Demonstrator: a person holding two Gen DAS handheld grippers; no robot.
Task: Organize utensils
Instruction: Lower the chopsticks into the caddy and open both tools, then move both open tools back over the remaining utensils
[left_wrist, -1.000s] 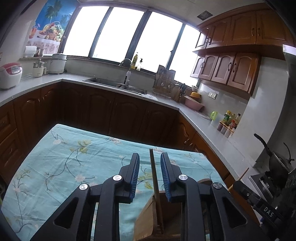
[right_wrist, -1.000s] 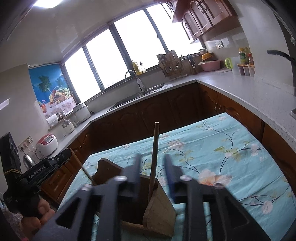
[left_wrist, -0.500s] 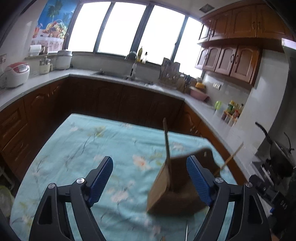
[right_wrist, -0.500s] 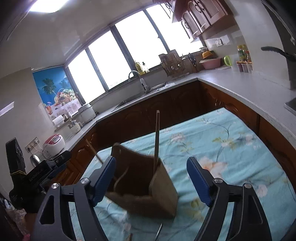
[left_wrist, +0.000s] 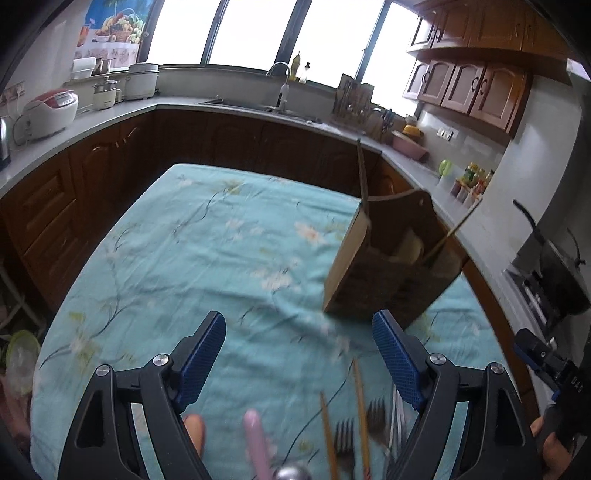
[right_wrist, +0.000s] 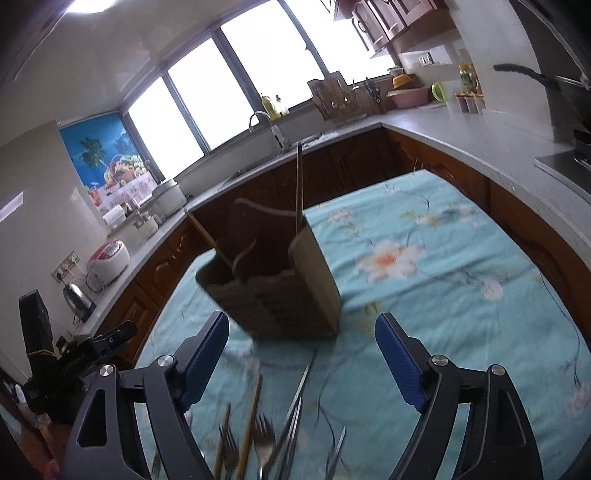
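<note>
The table under its teal floral cloth (left_wrist: 207, 251) carries everything. On it stands the wooden utensil holder (right_wrist: 280, 295), upright, with 2 thin sticks already leaning up out of it, a little beyond both tools. Nearer the cameras lies a loose heap: forks (right_wrist: 264, 439), wooden chopsticks (left_wrist: 360, 406), and a pink handle (left_wrist: 256, 443), all blurred. The left gripper (left_wrist: 301, 354) and right gripper (right_wrist: 301, 354) both stand with jaws spread wide, nothing between them. A good pick, I judge, means singling out 1 piece, straddling its handle squarely, and closing before lifting toward the holder.
</note>
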